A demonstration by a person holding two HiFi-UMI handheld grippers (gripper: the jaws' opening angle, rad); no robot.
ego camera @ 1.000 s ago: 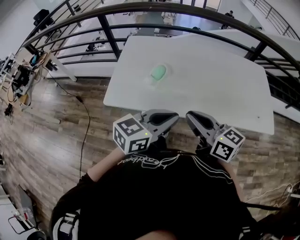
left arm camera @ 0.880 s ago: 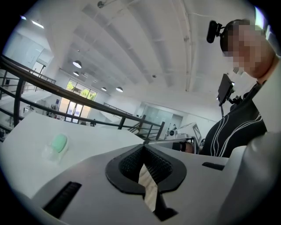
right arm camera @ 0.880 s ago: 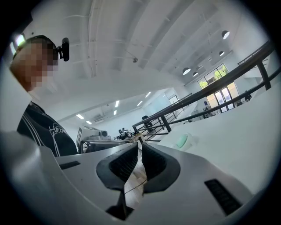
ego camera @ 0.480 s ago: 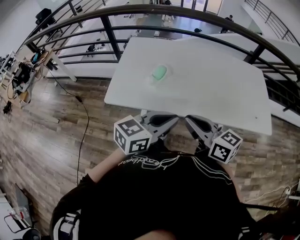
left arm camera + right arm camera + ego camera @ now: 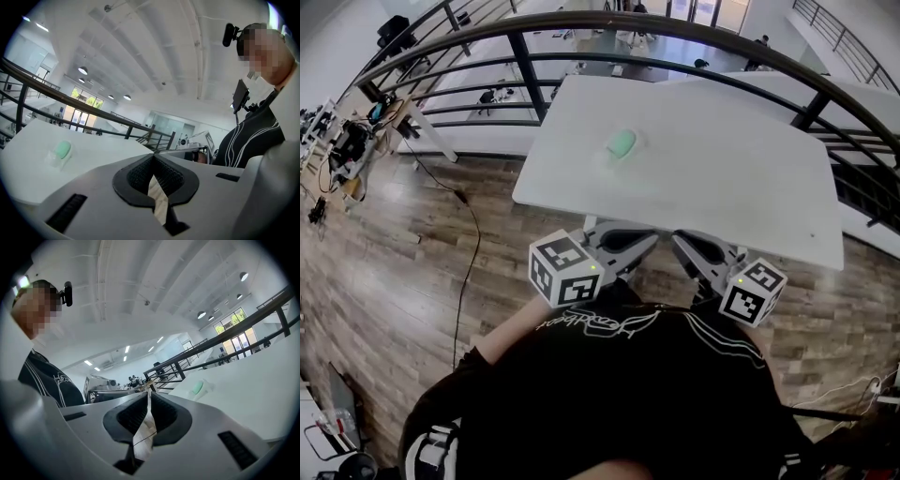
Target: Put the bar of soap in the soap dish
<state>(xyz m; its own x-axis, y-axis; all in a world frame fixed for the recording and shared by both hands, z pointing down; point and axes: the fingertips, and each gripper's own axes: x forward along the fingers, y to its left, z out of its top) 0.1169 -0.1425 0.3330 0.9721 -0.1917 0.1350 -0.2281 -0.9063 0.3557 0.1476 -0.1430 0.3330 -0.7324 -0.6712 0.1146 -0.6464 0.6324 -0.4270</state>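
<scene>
Left gripper [image 5: 639, 240] clenched on nothing at the table's [image 5: 750, 187] near edge; green bar of soap [image 5: 622, 142] apparently seated in the clear soap dish [image 5: 54, 159] mid-table, well apart from both grippers; right gripper [image 5: 686, 242] likewise clenched, empty, presumably idle.

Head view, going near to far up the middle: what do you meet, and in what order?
Person's black shirt → left gripper and right gripper, side by side → white table → green soap → black railing.
</scene>
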